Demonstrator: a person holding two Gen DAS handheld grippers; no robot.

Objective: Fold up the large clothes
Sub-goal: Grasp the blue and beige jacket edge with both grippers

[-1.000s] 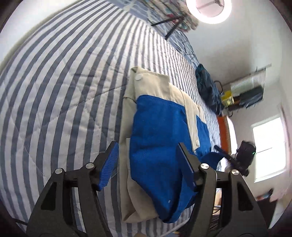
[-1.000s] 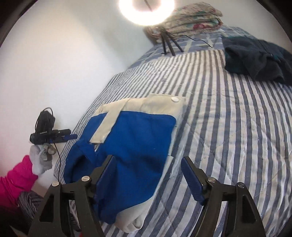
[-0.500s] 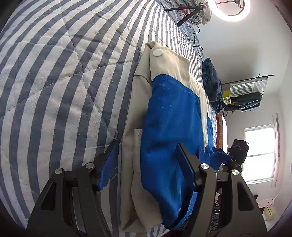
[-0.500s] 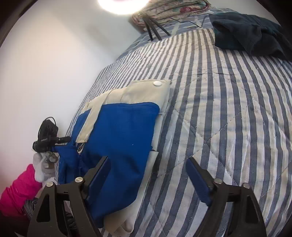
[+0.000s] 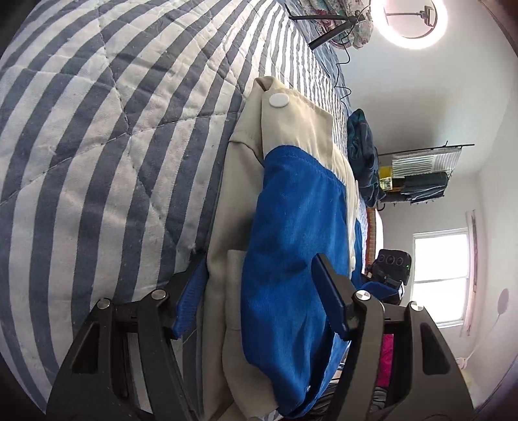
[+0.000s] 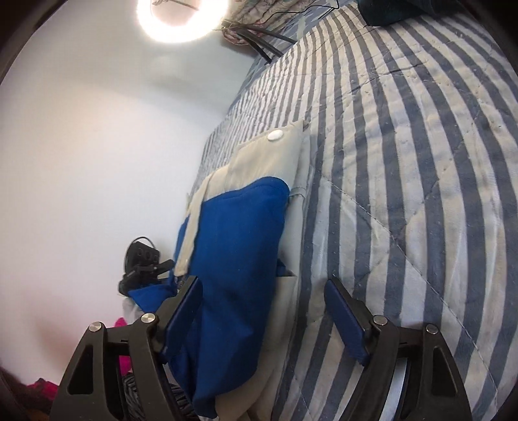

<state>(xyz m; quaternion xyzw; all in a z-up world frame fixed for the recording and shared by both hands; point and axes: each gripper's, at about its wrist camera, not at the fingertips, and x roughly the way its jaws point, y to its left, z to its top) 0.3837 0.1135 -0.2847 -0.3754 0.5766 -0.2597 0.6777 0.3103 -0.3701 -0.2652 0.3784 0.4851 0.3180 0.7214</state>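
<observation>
A folded blue and beige jacket (image 5: 291,210) with a white snap button lies on the striped quilt (image 5: 97,145), near the bed's edge. My left gripper (image 5: 259,294) hovers low over its near end. It is open: one finger is beside the beige edge and the other is over the blue cloth. In the right wrist view the same jacket (image 6: 239,233) runs away from me. My right gripper (image 6: 264,315) straddles its right edge, with the left finger over the blue cloth and the right finger over the quilt (image 6: 404,162). Its jaws are closing and the pads are not pressing on the cloth.
A lit ring light (image 5: 409,19) on a tripod stands at the bed's far end, next to a folded floral blanket (image 5: 336,16). A dark blue garment (image 5: 362,162) lies farther along the bed. A clothes rack (image 5: 417,175) and a window (image 5: 440,275) lie beyond. A pink sleeve (image 6: 119,324) shows low left.
Both grippers have sunk toward the jacket and rolled, so the quilt and the cloth now look closer. The right jaws widened, then narrowed a little. The jacket has not moved.
</observation>
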